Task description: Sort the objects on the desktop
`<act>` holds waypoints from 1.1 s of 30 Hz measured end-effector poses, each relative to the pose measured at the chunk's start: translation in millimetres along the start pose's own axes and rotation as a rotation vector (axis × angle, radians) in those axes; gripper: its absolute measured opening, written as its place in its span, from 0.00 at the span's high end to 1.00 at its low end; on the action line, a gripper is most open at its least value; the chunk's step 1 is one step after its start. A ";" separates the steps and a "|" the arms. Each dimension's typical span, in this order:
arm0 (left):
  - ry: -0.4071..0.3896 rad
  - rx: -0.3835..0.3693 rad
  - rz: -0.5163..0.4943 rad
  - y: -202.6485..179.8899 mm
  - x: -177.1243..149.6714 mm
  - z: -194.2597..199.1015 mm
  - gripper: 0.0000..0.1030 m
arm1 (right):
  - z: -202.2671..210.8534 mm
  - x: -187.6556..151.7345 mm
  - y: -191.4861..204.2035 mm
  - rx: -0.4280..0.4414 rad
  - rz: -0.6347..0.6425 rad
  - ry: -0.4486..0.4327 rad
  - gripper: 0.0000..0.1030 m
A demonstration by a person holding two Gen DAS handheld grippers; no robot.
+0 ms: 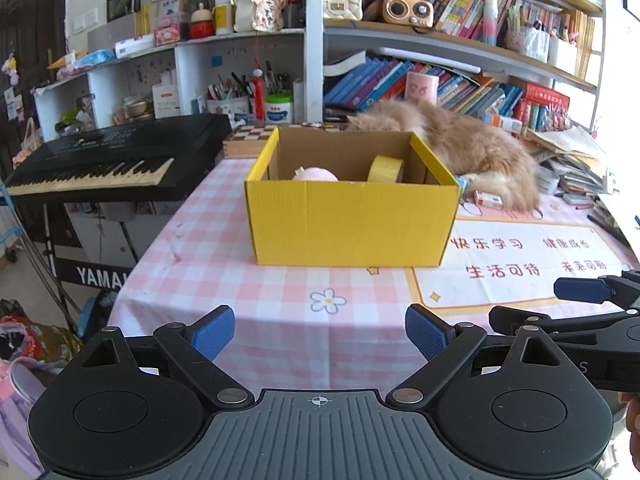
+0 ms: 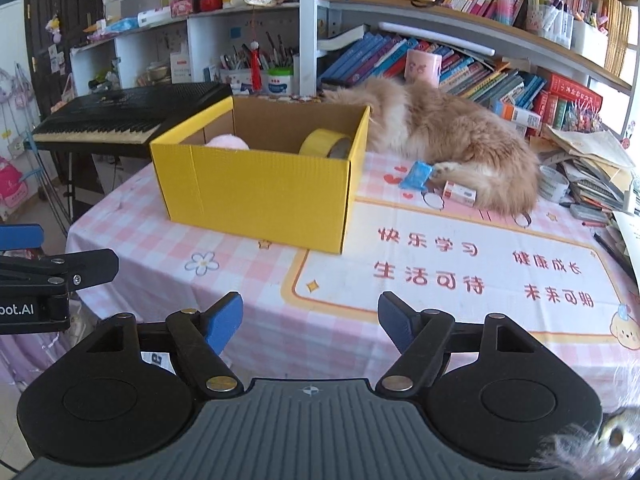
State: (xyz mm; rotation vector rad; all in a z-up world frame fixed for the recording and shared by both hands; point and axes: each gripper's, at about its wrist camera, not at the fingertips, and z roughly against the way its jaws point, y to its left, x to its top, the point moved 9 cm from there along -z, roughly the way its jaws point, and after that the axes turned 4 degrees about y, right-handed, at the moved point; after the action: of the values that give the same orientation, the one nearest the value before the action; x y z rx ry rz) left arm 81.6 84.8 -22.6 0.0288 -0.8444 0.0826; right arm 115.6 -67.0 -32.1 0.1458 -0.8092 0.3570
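Left wrist view: your biggest surface is the table (image 1: 224,280) w/ pink check cloth; its near edge runs just ahead of your left gripper (image 1: 320,334), its left edge drops off toward the black keyboard (image 1: 108,160) on its stand; bare cloth lies between the fingers and the yellow box (image 1: 352,224), so there's open room straight ahead; to the right, a printed mat (image 1: 532,268) w/ red characters lies flat, nothing standing on its middle. Behind the box a fluffy cat (image 1: 472,148) lies across the far side of the table, against the bookshelf (image 1: 440,40); paper piles crowd the far right edge.

The box sits upright, open top, centred ahead of your left fingers and well apart from them; inside, a yellow tape roll (image 1: 386,168) leans on the right wall, and a pink soft thing (image 1: 316,175) shows at the left.

Right wrist view: box (image 2: 260,196) is ahead-left of your right gripper (image 2: 310,320); a blue packet (image 2: 418,175) and a small white-red carton (image 2: 460,193) lie on the cloth just beside the cat's paws, right of the box, well apart from the fingers.

Left gripper: jaws spread wide, nothing between; right gripper: jaws apart, a bit narrower, also empty.
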 end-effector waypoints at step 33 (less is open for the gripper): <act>0.042 -0.158 -0.143 -79.0 5.9 -27.8 0.08 | 15.3 -30.3 -68.7 -0.153 -0.099 0.045 0.24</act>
State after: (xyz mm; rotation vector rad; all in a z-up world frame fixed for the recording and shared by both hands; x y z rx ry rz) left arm 112.8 8.0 -36.1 -0.0609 -0.8023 -0.1181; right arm 111.1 -142.7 -43.2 0.0344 -0.7783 0.2033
